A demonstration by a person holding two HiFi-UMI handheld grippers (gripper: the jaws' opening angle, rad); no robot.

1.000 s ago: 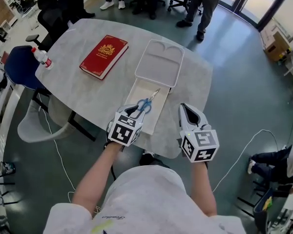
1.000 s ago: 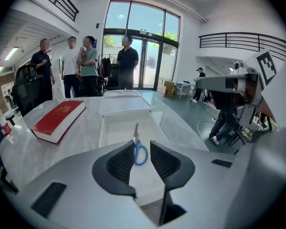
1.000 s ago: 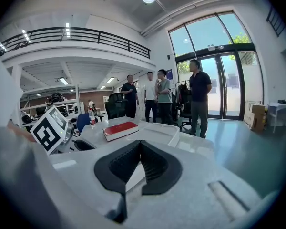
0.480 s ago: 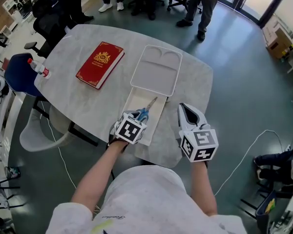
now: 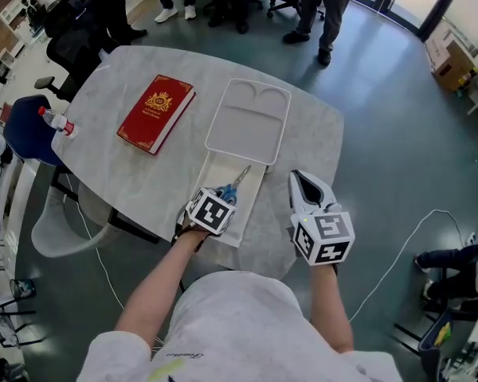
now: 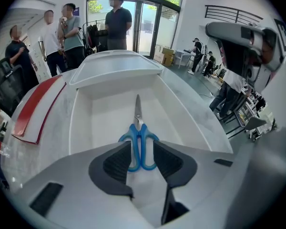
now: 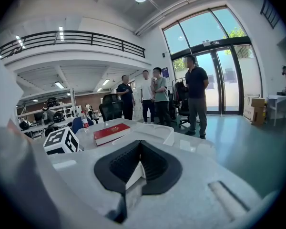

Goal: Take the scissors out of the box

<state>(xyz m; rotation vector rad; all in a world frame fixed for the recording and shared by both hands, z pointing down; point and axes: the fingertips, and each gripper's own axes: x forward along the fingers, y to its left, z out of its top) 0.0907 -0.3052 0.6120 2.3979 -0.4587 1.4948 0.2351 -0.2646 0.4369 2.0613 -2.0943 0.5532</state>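
A marble-topped table (image 5: 143,173) stands on a grey-green floor (image 5: 382,70) near tall glass doors (image 7: 219,75).

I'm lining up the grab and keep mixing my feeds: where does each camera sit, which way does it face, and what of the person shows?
Head view: on the person's head, facing steeply down at the table; both forearms, left claw and right claw show.
Left gripper view: on the left claw, facing down into the box; its jaws, just opening, flank the scissors handles.
Right gripper view: on the right claw, facing nearly level toward glass doors; its jaws together, empty.
Shared: all three show the red book.
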